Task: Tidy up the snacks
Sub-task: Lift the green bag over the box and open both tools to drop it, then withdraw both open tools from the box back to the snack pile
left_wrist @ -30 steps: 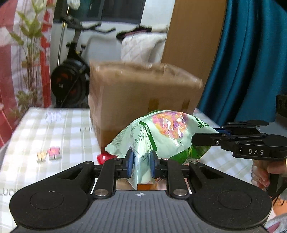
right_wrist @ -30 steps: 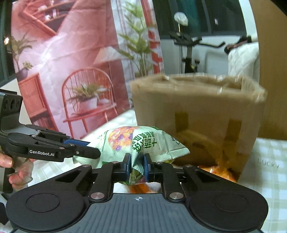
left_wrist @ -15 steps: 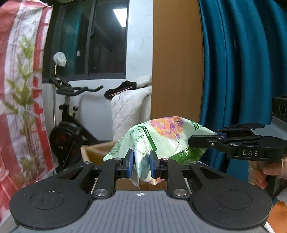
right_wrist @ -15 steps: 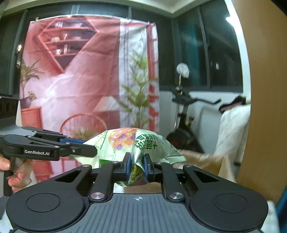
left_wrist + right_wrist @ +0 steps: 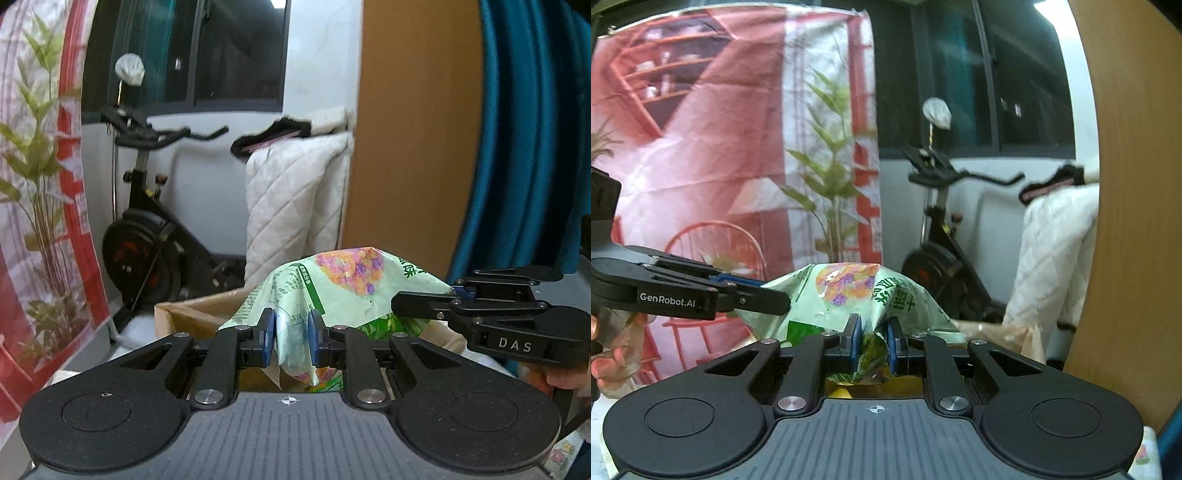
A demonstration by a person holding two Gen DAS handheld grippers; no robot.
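- Right, both hand-held grippers are up in the air, tipped a little downward, carrying one green snack bag (image 5: 347, 291) between them above the open cardboard box (image 5: 192, 310).
- The box sits low in the left wrist view; its rim shows just behind and below the bag.
- The left hand-held gripper (image 5: 290, 338) has its blue pads pinched onto a fold at the bag's near edge, jaws narrow.
- The right hand-held gripper (image 5: 872, 341) pinches the bag's other side the same way, jaws narrow.
- A person's hand (image 5: 613, 354) grips the left tool's handle at the edge of the right wrist view.
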